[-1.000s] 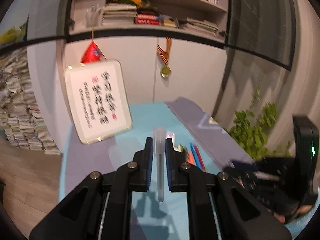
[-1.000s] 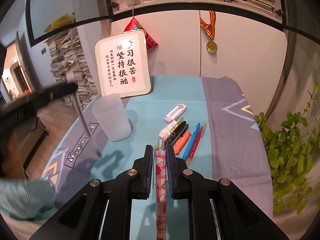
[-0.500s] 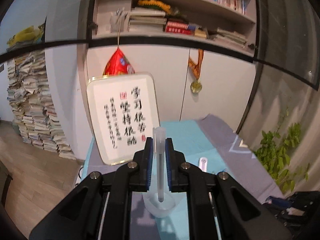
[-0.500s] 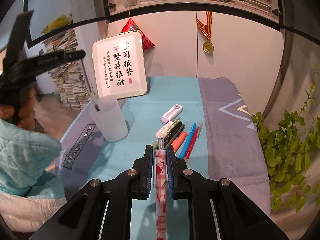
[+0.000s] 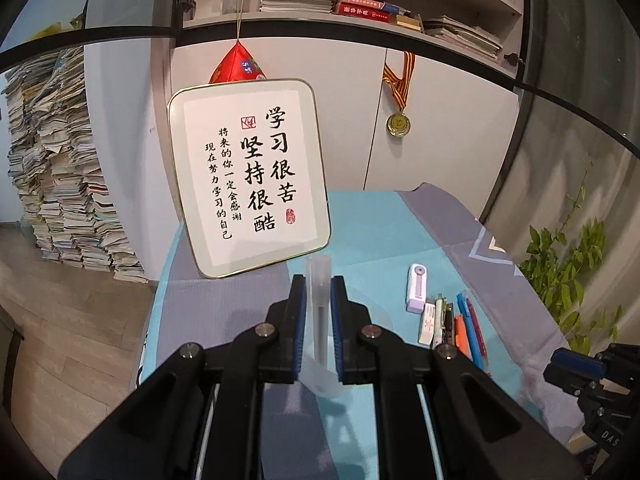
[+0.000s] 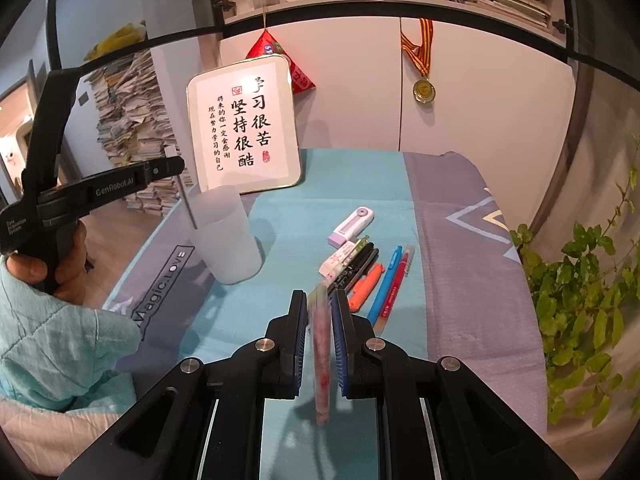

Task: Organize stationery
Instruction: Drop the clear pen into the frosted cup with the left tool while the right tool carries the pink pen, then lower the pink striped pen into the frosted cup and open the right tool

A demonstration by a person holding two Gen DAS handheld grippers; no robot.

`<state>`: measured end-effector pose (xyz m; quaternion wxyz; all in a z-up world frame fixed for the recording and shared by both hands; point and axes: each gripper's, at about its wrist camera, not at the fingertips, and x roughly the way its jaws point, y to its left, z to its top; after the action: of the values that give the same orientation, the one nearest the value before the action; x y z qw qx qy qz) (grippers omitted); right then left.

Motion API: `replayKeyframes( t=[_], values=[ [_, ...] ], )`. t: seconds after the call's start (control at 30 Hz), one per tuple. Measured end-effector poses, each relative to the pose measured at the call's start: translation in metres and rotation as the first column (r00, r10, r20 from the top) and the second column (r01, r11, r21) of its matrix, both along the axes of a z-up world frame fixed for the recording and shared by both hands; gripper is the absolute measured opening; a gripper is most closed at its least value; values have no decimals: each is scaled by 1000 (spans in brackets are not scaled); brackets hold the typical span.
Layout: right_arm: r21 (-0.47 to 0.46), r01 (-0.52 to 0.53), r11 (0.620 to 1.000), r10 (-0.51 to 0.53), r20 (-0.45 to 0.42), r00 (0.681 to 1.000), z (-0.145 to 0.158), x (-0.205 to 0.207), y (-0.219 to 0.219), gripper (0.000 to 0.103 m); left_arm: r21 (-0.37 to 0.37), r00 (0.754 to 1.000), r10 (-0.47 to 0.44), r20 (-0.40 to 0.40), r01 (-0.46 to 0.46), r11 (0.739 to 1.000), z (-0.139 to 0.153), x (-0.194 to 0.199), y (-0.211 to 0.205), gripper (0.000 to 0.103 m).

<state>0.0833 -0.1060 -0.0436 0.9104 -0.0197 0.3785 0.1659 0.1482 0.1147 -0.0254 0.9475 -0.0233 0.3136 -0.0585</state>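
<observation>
Compared with one second ago, the left gripper (image 5: 318, 320) has moved from the pens toward the frosted cup (image 6: 226, 234), which now sits low in the centre of the left wrist view, under the fingers. In the right wrist view this gripper (image 6: 170, 168) is now at the left, over the cup's rim, and its clear pen (image 5: 319, 312) slants down into the cup. Its fingers are closed on that pen. The right gripper (image 6: 320, 316) has kept its place, closed on a pink patterned pen (image 6: 322, 356), which is blurred.

The teal table cloth (image 6: 280, 208) has free room between the cup and the row of pens (image 6: 372, 276) at centre right. The framed sign (image 6: 246, 126) stands just behind the cup. The eraser case (image 6: 352, 226) lies at the top of the row.
</observation>
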Motion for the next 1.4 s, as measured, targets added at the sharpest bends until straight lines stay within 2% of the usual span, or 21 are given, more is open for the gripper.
replayKeyframes(
  t=[0.03,0.1,0.23,0.33,0.4,0.53,0.87,1.33,1.4],
  values=[
    [1,1,1000,-1,3,1000,1,0,0,13,1,1000,1,-2,-1,1000,-1,-1,0,10],
    [3,3,1000,-3,6,1000,2,-1,1,6,5,1000,3,-3,-3,1000,-3,-3,1,10],
    [-6,9,1000,-9,2,1000,3,2,2,4,6,1000,0,-1,0,1000,-5,-8,6,11],
    [4,-6,1000,6,-83,997,-9,14,1,4,-3,1000,3,-1,-3,1000,-6,-10,9,11],
    [6,-26,1000,26,-180,983,-28,28,2,4,-7,1000,1,2,-1,1000,-5,-12,10,11],
    [-24,-25,999,18,-265,964,-55,42,8,4,-8,1000,14,22,-14,1000,-3,-24,14,13],
    [-119,-56,991,15,-319,948,-85,77,31,4,15,991,30,130,-32,999,-1,-84,28,33],
    [-155,-39,987,-14,-331,943,-92,93,34,8,-21,999,8,43,-7,1000,-34,-83,34,33],
    [-150,-44,988,-11,-348,937,-95,97,35,14,-21,999,2,36,-1,1000,-36,-83,33,33]
  ],
)
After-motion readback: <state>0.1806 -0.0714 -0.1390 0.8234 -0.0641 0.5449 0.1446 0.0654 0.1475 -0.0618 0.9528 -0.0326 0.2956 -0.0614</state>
